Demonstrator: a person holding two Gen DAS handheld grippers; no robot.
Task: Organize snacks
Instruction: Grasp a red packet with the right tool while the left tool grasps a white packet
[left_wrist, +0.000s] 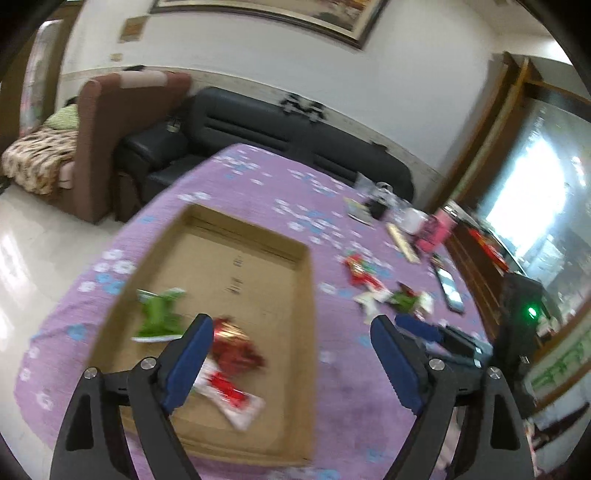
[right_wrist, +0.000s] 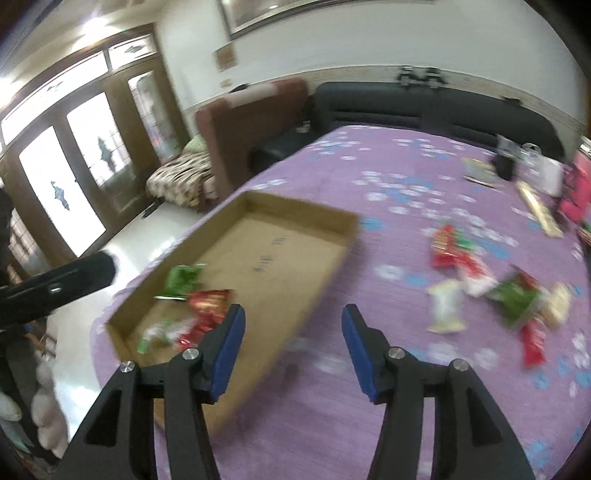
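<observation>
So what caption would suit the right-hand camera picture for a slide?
Open right gripper above the purple tablecloth, cardboard box holding some snacks, more snack packets scattered alongside.

left tongs (left_wrist: 291, 354) agape, right tongs (right_wrist: 293, 345) agape, both empty

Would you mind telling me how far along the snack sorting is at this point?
Partly done: a green packet and some red ones already lie in the cardboard tray. Nothing is in hand; the left gripper and right gripper are open and empty. Several loose packets remain on the purple tablecloth.
</observation>
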